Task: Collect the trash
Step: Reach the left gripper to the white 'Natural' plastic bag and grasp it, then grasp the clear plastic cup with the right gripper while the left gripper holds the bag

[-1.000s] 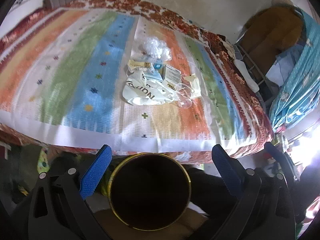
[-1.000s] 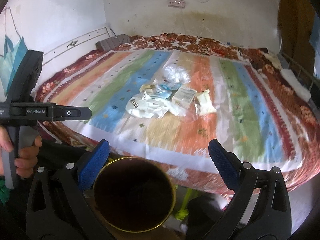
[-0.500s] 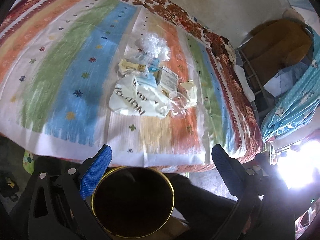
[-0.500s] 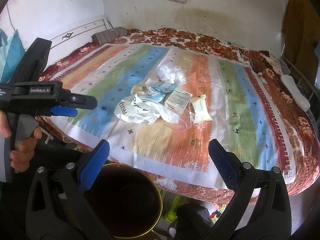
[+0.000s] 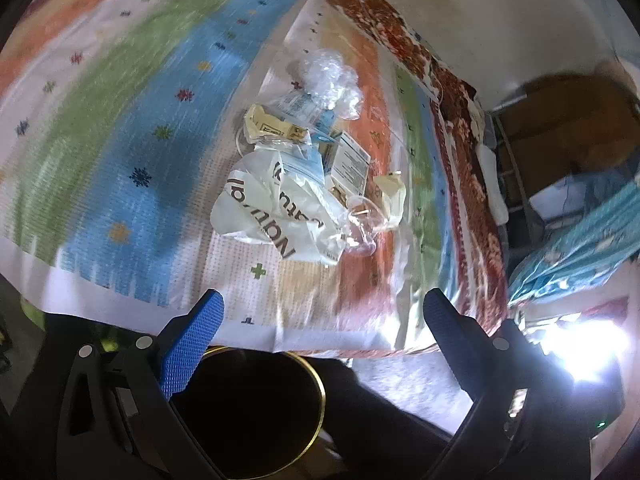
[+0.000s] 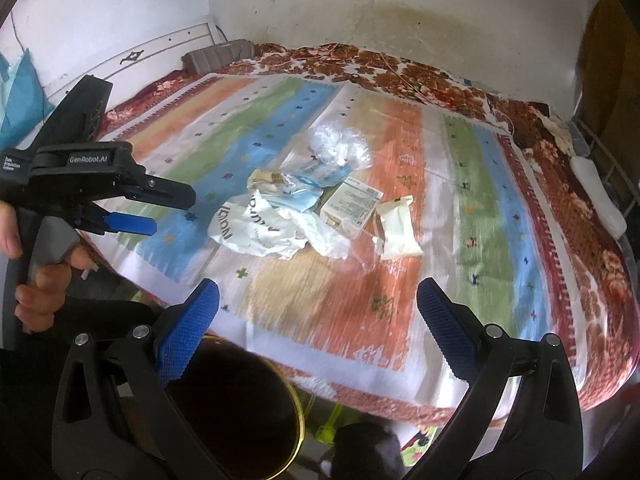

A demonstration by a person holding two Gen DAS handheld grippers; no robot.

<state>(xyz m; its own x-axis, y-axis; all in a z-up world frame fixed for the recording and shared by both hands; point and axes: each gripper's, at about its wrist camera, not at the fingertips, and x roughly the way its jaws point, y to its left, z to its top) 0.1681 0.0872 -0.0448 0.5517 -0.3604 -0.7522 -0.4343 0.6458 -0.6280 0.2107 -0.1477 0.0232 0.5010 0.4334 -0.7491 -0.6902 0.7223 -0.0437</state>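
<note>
Trash [image 6: 316, 204]: 1 pile on bedspread [image 6: 480, 184], 2 grippers spread.

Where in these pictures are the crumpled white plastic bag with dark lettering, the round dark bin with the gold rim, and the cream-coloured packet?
Crumpled white plastic bag with dark lettering [image 5: 276, 216]: left wrist view, on its printed middle.
Round dark bin with gold rim [image 6: 298, 420]: right wrist view, on its right rim.
Cream-coloured packet [image 6: 396, 224]: right wrist view, on its flat face.

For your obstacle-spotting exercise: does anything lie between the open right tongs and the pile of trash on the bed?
Nothing visible does. Between the right tongs and the pile of trash there is only bare striped bedspread. The left tongs are off to the side, not in that path.
</note>
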